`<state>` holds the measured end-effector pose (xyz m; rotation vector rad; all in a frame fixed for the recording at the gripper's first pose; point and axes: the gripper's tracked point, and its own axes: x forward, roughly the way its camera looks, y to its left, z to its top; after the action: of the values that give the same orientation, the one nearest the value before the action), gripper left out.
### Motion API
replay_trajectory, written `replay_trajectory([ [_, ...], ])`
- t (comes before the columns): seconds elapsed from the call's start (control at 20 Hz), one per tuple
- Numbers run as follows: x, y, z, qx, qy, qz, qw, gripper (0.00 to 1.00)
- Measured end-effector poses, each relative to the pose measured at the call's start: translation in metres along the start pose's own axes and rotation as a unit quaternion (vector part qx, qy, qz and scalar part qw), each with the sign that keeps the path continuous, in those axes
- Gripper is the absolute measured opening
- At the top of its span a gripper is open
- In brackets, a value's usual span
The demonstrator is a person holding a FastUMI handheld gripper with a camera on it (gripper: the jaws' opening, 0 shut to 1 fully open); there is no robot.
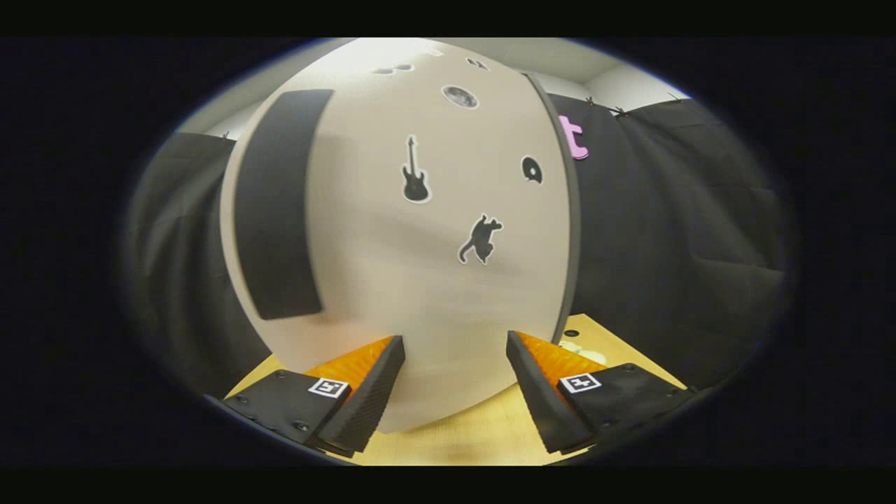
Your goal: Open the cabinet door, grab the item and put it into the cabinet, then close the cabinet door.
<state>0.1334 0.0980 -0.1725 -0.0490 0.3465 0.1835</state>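
A pale beige cabinet door [420, 245] stands right in front of me, close up. It carries black stickers: a guitar [414, 171], a cat [481, 239] and a round one [460, 96] higher up. A long black vertical handle [280, 203] runs down its left side. My gripper [455, 350] is open, its fingertips almost touching the lower part of the door, with nothing between them. A small pale item [577, 348] lies on the table just beyond the right finger, partly hidden by it.
The wooden table [455, 437] lies under the fingers and the cabinet. Black cloth walls [672, 231] stand behind the cabinet on both sides. The door's dark right edge [574, 210] shows against the cloth.
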Motion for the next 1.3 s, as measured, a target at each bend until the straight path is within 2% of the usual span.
replay_trajectory([
  [0.15,0.018,0.011,0.001,-0.005,-0.001,-0.002,1.000,0.95],
  [0.8,0.023,0.012,0.006,-0.041,-0.012,-0.028,0.999,0.94],
  [1.3,0.030,0.015,0.007,-0.026,-0.015,-0.033,0.999,0.94],
])
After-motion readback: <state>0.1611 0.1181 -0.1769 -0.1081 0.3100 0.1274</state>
